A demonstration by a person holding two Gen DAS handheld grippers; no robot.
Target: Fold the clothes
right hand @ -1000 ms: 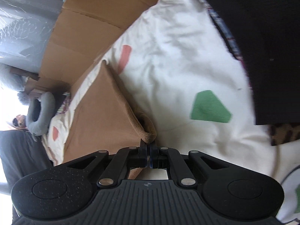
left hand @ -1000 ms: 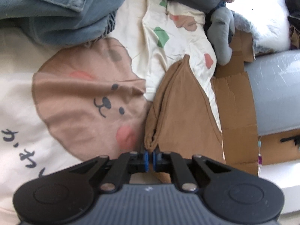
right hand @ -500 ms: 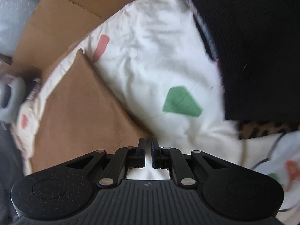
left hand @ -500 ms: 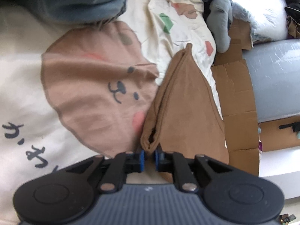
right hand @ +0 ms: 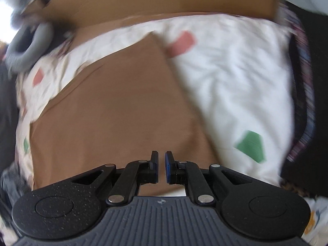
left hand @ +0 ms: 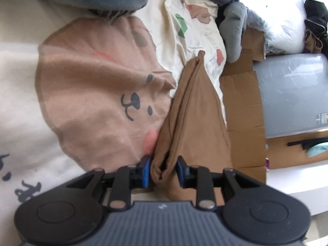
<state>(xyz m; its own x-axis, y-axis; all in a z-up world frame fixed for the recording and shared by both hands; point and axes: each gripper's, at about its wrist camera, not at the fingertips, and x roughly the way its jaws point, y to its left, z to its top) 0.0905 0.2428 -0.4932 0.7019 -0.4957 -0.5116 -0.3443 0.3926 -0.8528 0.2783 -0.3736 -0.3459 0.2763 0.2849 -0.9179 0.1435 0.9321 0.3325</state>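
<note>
Brown cloth (left hand: 196,110), thin and limp, lies folded flat on a cream bedsheet (right hand: 229,78) printed with coloured shapes and a bear face. Judged light and soft; it will sag and slide open if lifted by one layer only.

Left tool (left hand: 163,169): jaws opening, blue pads standing either side of the cloth's near folded corner. The bunched edge sits between them, not visibly pinched. The cloth runs away from this tool, narrowing toward its far tip.

Right tool (right hand: 161,167): jaws nearly together with a narrow gap, nothing between them. It hangs above the cloth's broad panel, which fills the view ahead of the pads and to their left; bare sheet lies to the right. View blurred.

Best hold, as a judgement: at corners or along the doubled edge, catching all layers at once, one tool at each end so the fold stays square. The smooth weave looks somewhat slippery, so a shallow bite may let go.

Cardboard (left hand: 242,102) lies beyond the bed edge, right of the left tool.
</note>
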